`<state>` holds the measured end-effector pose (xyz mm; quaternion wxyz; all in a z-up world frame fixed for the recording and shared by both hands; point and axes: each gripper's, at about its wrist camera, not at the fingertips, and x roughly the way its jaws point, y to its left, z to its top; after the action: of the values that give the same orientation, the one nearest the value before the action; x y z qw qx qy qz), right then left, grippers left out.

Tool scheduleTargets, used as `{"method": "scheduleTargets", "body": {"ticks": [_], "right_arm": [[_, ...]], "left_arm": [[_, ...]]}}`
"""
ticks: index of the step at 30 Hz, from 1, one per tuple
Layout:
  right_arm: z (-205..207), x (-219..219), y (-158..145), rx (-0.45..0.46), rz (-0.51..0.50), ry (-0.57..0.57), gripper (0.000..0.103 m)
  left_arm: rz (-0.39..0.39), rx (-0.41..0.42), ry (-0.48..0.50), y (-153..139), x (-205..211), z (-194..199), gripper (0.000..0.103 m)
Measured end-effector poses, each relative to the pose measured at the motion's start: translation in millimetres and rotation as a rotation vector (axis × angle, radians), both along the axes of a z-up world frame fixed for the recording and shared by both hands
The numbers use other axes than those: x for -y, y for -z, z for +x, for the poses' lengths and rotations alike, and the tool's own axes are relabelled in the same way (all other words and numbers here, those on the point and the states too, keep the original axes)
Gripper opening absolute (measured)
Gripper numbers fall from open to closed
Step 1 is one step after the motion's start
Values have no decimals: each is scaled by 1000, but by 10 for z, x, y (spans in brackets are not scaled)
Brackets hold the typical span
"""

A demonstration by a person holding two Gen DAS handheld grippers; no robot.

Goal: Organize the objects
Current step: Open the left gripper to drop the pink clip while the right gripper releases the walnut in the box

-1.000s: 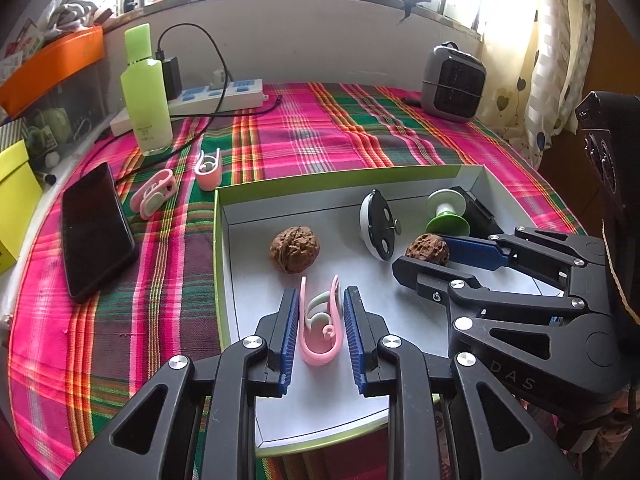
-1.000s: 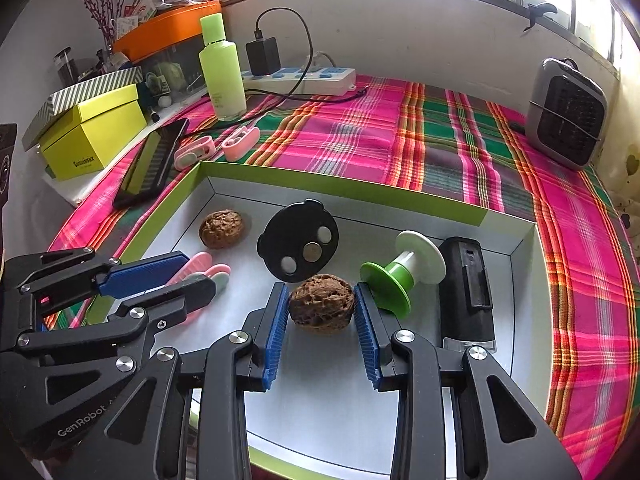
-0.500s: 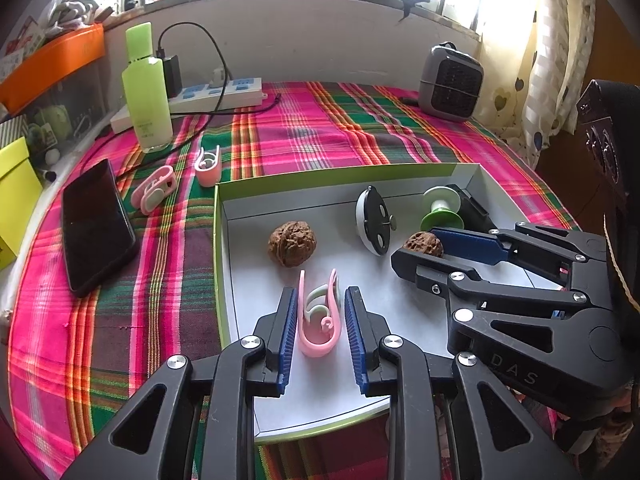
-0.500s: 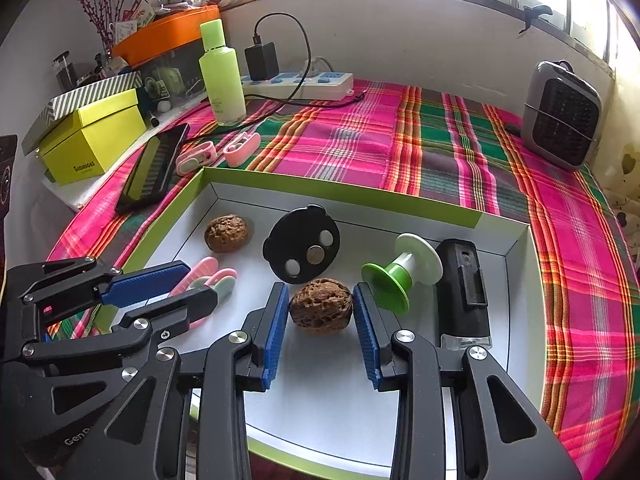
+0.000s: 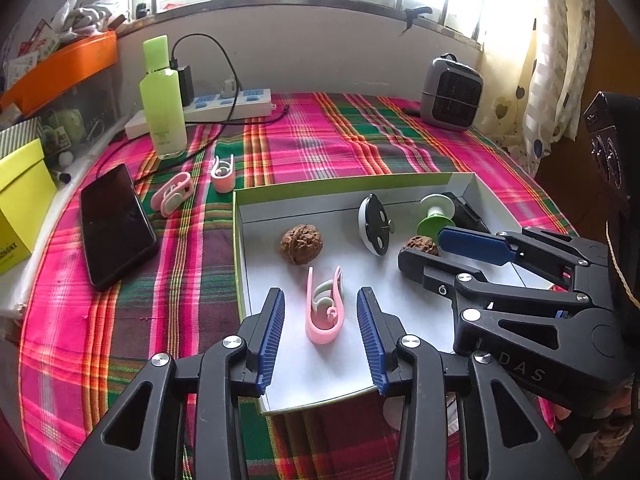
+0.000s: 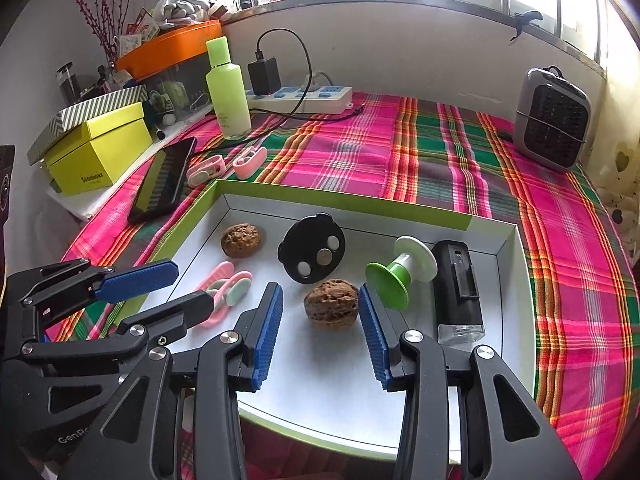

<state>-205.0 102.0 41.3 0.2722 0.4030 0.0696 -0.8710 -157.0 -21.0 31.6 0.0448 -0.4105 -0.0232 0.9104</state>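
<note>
A white tray with a green rim (image 5: 240, 248) (image 6: 344, 204) holds a pink clip (image 5: 325, 308) (image 6: 224, 292), two walnuts (image 5: 301, 243) (image 6: 331, 309), a black disc (image 6: 313, 255), a green spool (image 6: 400, 272) and a black stamp-like block (image 6: 458, 284). My left gripper (image 5: 320, 320) is open, its pads either side of the pink clip without touching it. My right gripper (image 6: 320, 316) is open around the near walnut, apart from it. Two more pink clips (image 5: 173, 197) (image 5: 223, 174) lie on the cloth left of the tray.
On the plaid cloth: a black phone (image 5: 114, 224), a green bottle (image 5: 163, 100), a power strip with charger (image 5: 228, 106), and a small grey heater (image 5: 451, 94). A yellow box (image 6: 96, 148) and an orange-lidded bin (image 6: 172, 50) stand at the left edge.
Both grippers have opened wider and drawn back a little from the tray. The pink clip and the near walnut stay lying in the tray.
</note>
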Motion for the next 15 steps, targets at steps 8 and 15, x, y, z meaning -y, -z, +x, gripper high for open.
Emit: {"method": "scheduleTargets", "body": {"ticks": [8,15], "right_arm": [[110,-52,-45,-9,-16,21,41],[242,-93,-113,-27,-26,30,41]], "left_arm": [[1,-14,-7,-68,11,118,37],[12,-24,-12,-112,11,230,37]]}}
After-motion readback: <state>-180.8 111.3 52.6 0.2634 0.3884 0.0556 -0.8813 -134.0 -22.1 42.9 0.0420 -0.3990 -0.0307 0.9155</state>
